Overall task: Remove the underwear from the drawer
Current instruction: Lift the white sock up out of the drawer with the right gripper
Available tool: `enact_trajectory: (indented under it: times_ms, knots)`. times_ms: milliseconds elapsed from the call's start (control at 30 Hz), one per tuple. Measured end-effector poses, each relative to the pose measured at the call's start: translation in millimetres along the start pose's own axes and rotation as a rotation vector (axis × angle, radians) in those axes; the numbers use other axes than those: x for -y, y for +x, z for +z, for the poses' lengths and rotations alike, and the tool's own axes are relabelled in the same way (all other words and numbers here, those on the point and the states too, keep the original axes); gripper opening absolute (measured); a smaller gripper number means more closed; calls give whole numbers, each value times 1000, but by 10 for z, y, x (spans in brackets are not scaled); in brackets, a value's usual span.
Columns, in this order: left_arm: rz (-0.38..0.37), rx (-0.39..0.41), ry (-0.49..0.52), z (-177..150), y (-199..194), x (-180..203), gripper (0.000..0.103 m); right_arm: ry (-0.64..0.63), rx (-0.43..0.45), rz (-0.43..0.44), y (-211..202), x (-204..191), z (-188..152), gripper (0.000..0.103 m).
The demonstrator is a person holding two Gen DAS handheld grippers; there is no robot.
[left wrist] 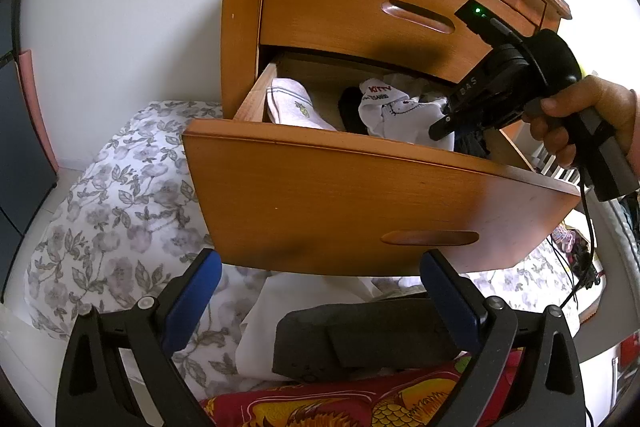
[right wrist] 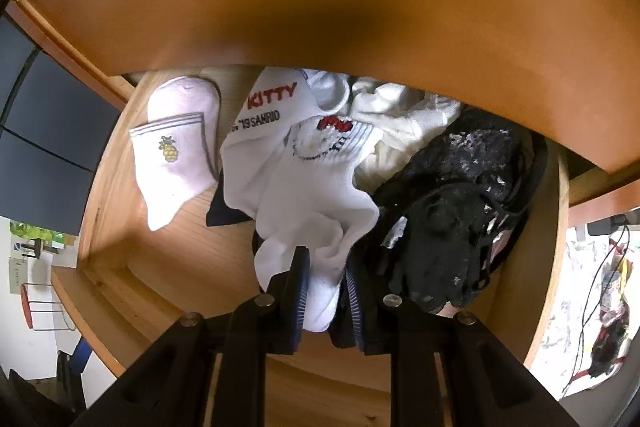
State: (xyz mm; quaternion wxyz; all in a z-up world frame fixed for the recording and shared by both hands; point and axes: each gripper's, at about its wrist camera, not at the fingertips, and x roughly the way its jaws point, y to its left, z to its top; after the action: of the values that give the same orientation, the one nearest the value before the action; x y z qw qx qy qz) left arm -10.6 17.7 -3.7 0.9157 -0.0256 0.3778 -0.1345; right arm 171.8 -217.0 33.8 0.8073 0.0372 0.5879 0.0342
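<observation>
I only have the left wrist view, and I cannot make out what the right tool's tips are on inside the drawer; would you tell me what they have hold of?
Observer: The right tool is pinched on one end of the white Kitty sock, not on underwear.
Operator: Where is the underwear, then?
Observer: The black lace underwear lies just right of that sock in the right wrist view, towards the drawer's side wall.
Operator: Is anything lying on top of it?
Observer: Nothing that I can see; a cream garment sits behind it, further into the drawer.
</observation>
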Motion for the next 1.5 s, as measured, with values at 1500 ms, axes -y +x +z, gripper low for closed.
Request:
enact_trajectory:
  times_ms: [1500]
  knots:
    - [76, 53, 23, -35, -147, 77, 99, -132, 534, 1, -2348, -528, -1062, 7]
